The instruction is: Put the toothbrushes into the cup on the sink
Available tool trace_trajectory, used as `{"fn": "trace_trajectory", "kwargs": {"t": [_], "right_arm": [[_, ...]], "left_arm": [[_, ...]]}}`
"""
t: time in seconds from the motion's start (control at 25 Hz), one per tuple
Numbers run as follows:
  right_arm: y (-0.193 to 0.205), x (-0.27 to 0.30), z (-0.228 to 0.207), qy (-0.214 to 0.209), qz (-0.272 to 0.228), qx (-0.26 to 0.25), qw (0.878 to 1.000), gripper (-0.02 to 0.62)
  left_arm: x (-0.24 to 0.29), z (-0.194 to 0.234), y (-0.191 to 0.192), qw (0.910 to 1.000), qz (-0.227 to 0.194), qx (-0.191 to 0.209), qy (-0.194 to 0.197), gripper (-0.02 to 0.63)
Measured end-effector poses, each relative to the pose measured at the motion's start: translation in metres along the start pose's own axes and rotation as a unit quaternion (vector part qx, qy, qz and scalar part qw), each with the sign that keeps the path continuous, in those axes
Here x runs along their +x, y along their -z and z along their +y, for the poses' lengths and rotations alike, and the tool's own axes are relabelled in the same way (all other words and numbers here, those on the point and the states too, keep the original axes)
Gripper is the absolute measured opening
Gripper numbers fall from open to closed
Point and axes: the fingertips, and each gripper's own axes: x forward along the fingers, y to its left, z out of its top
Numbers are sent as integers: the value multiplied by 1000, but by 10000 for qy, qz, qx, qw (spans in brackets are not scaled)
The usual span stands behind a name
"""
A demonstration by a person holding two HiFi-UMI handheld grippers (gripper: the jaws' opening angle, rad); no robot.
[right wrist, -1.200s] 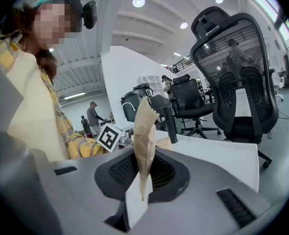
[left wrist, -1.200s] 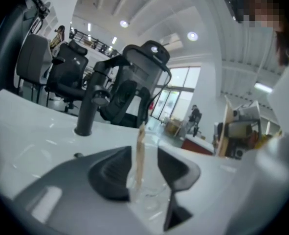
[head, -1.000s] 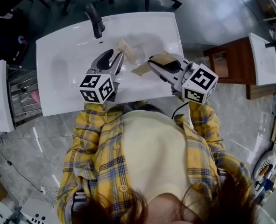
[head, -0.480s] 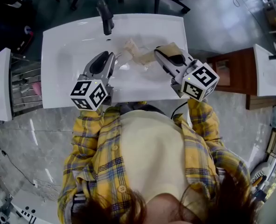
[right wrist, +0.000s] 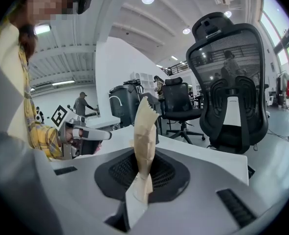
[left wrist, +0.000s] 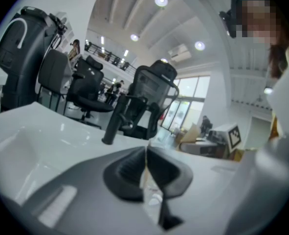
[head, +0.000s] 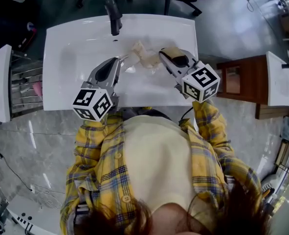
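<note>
The left claw (head: 118,61) had just been closing. A second earlier it gaped wide below the faucet (head: 113,14), and now its pads met, clenched, with at most a thin pale sliver between them. I could not tell whether that sliver was the wrapper's edge. The right claw (head: 164,58) was clamped on a brown paper wrapper (head: 143,57), which stood up from its pads, below and to the right of the faucet. No bare toothbrush showed, so the brushes were probably inside that wrapper, and the left claw's closing looked like a pinch for opening it. No cup could be made out for sure. The white sink counter (head: 66,48) lay open to the left of the faucet. Its front edge ran close under both claws, and office chairs (right wrist: 227,72) stood beyond the faucet.
</note>
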Motion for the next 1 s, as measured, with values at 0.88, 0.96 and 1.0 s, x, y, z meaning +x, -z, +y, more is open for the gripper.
{"fn": "trace_trajectory", "kwargs": {"t": [0.88, 0.96, 1.0], "right_arm": [[57, 48, -5, -153, 928, -93, 9955, 42], [60, 50, -8, -109, 948, -39, 9954, 41], [62, 50, -8, -93, 955, -12, 9954, 41]], "left_arm": [[-3, -16, 7, 9996, 150, -121, 224, 11], [-2, -15, 8, 9995, 160, -125, 231, 11], [-2, -15, 8, 9995, 162, -124, 235, 11]]}}
